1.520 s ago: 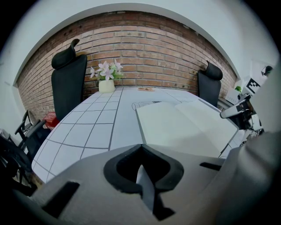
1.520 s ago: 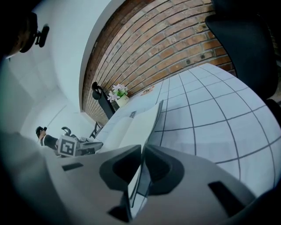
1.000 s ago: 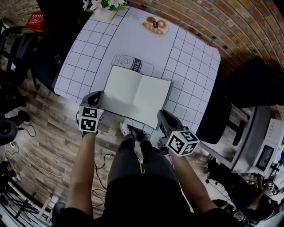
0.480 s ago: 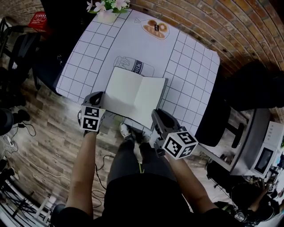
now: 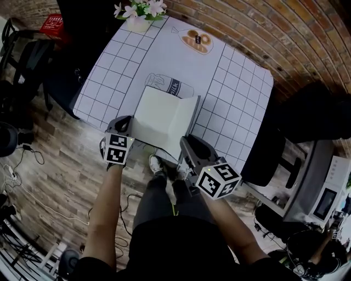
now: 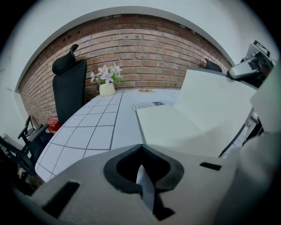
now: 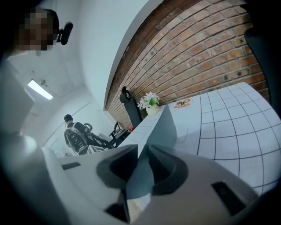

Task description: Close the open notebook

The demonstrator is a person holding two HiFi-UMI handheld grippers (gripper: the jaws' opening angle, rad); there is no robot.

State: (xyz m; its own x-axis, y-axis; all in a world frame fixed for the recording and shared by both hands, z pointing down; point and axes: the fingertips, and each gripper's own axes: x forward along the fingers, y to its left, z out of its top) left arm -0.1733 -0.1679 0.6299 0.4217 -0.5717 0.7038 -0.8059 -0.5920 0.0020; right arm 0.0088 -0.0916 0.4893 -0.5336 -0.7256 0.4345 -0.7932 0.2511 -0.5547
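Red brick wall runs behind a table that stands on a plank floor and is covered by a white cloth ruled in a grid. Printed on the cloth are a milk bottle and, farther off, a plate of doughnuts. A pot of pink and white flowers stands at the far left corner, and a black office chair sits at the table's right side.

The notebook lies at the near edge of the table, just in front of the printed bottle, with blank pages showing. Its left half rests flat on the cloth. Its right half is raised off the table and tilted steeply, so from above it looks narrow.

The left tongs are at the notebook's near left corner, pointing down at a slant. In the left gripper view their jaws are closed together on a thin white edge of the notebook. The right tongs are at the near edge of the raised half. Their jaws have just been opening; in the right gripper view the grey cover runs up between them, and both pads look to lie against it.

Between the two forearms, below the table edge, the wearer's shoes show on the floor. In the right gripper view another person is far back in the room among chairs.
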